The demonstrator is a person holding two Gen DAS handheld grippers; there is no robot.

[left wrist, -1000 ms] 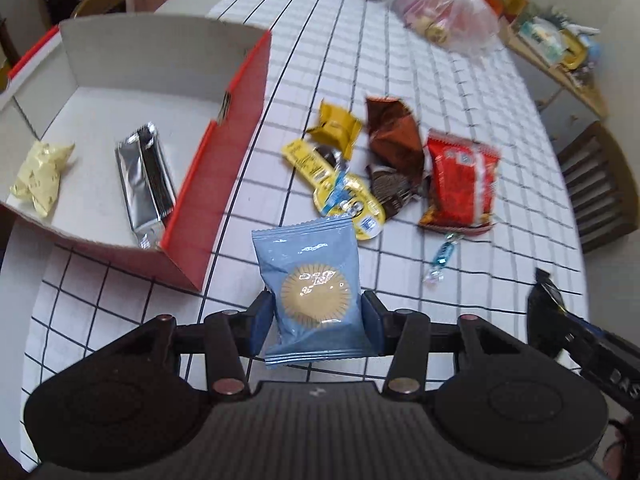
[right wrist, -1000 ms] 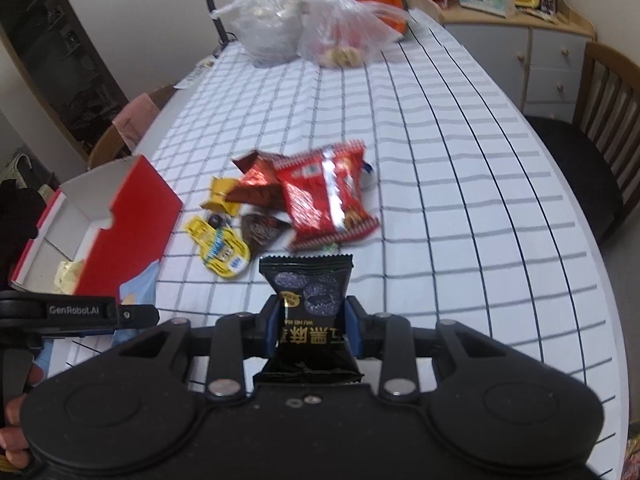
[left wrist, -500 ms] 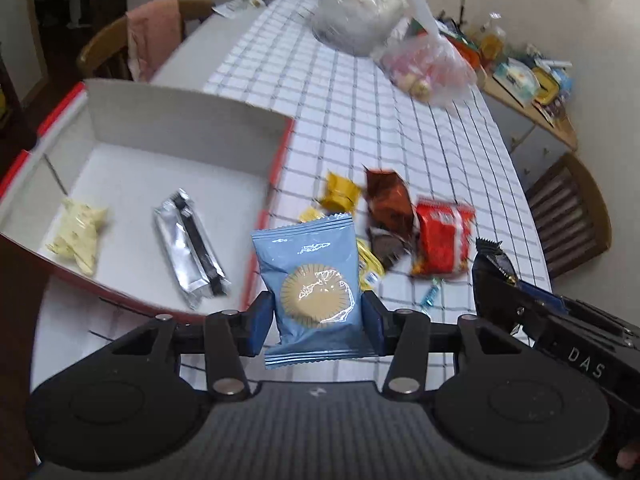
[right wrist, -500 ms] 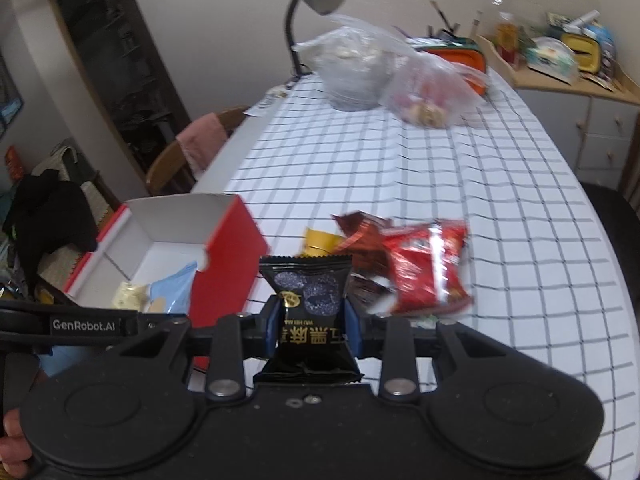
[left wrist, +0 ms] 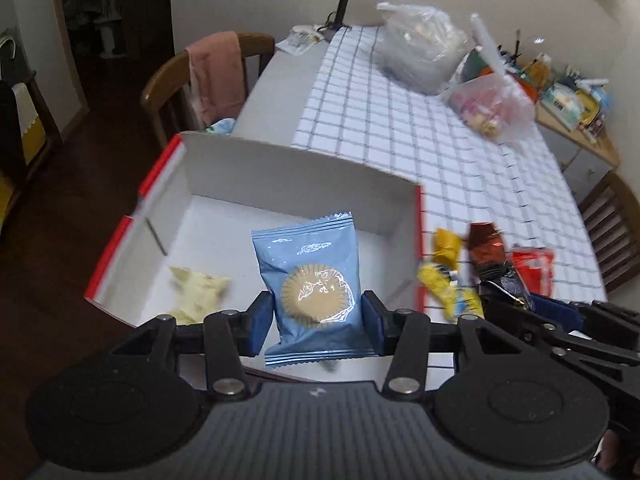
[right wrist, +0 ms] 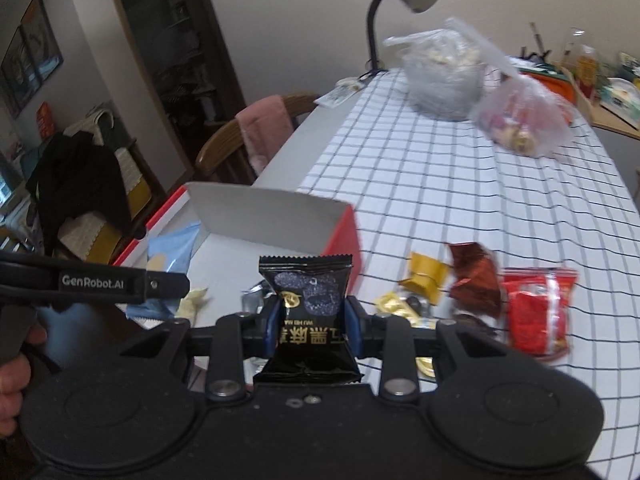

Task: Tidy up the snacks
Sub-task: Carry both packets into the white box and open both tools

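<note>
A: Your left gripper (left wrist: 316, 322) is clamped on the blue snack packet (left wrist: 310, 280), held upright above the red box (left wrist: 280, 184). A pale yellow packet (left wrist: 196, 290) lies inside, ahead and to its left.

B: And your right gripper (right wrist: 310, 326)?

A: Closed on the black snack packet (right wrist: 308, 312), upright, above the box's near corner. Ahead and to its right, loose snacks on the tabletop (right wrist: 460, 200): yellow wrapper (right wrist: 426, 276), brown wrapper (right wrist: 476, 276), red packet (right wrist: 536, 312). A silver packet (right wrist: 252, 298) shows just beyond its left finger.
</note>
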